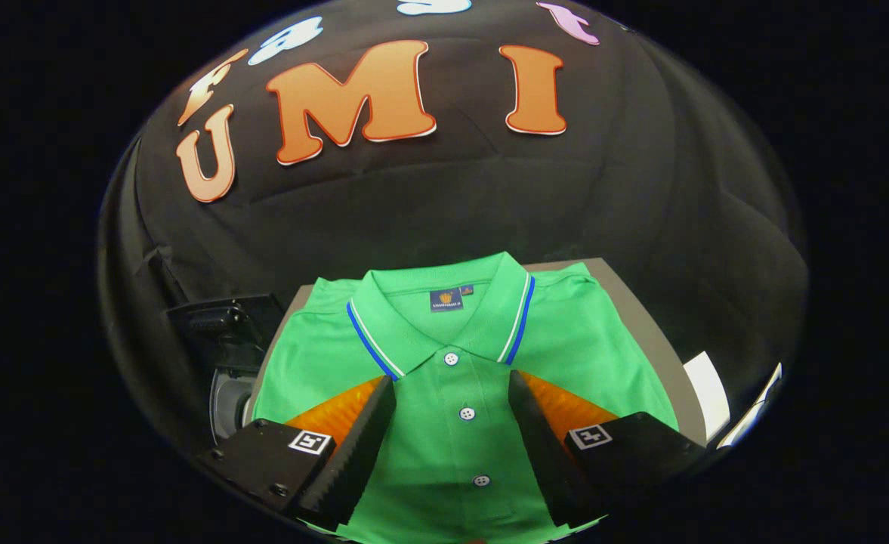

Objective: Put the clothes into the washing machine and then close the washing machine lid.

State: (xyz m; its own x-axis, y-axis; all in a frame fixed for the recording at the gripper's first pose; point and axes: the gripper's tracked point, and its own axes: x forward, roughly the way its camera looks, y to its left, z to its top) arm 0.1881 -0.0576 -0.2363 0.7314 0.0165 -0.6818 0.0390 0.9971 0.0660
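A folded green polo shirt (459, 355) with a blue-and-white striped collar and white buttons lies flat on a grey board (633, 302). My gripper (452, 389) hovers over it, open, with the button placket showing in the wide gap between the two fingers. The fingertips (384, 393) reach as far as the lower points of the collar. Whether they touch the cloth I cannot tell. To the left of the shirt, beyond the left finger, a dark machine (225, 340) with a round grey part sits low against the booth wall.
The black cloth wall rises right behind the board. White flat pieces (708, 393) lie past the board's right edge, beside the right finger.
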